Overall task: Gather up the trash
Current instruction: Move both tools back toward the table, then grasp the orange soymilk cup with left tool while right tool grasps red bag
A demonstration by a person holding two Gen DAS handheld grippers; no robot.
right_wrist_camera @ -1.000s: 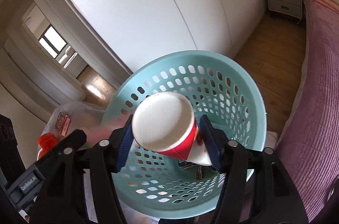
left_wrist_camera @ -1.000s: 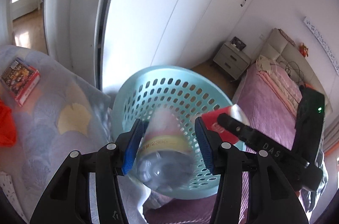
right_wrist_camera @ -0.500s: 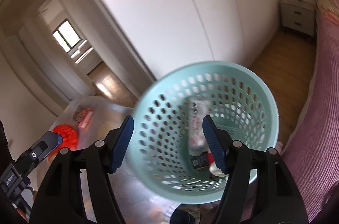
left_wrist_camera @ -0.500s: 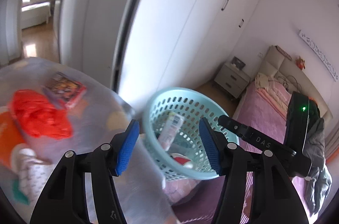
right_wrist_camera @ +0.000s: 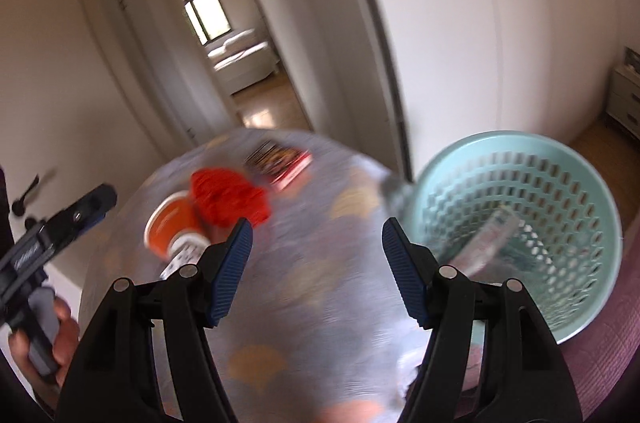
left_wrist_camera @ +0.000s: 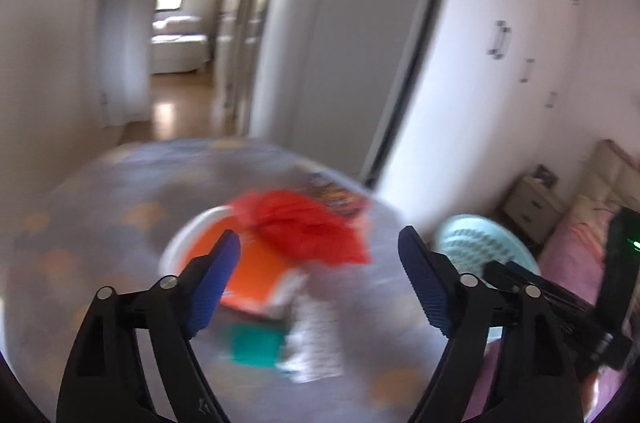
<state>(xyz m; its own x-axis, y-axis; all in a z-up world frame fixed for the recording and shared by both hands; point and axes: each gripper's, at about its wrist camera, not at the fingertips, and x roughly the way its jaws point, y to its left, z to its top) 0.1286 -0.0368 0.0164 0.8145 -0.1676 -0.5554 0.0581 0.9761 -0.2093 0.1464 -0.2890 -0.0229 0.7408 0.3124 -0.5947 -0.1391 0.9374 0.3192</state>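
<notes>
left gripper (left_wrist_camera: 319, 277) jaws wide apart, empty; right gripper (right_wrist_camera: 316, 263) likewise. crumpled red plastic bag (left_wrist_camera: 310, 229) lies on grey patterned round table (left_wrist_camera: 100, 191), touching orange paper cup (left_wrist_camera: 240, 271) lying on its side. bag likely light, soft, slippery: pinch bunched fold. pale teal perforated plastic basket (right_wrist_camera: 520, 219) beside table.

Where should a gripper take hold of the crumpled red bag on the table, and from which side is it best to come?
Probably grip the raised middle of the red bag, coming from above. It lies as a soft, crumpled heap on the table, so any bunched fold should pinch. Its near edge lies against the orange cup; a low side approach may knock that. Both views are blurred.
</notes>
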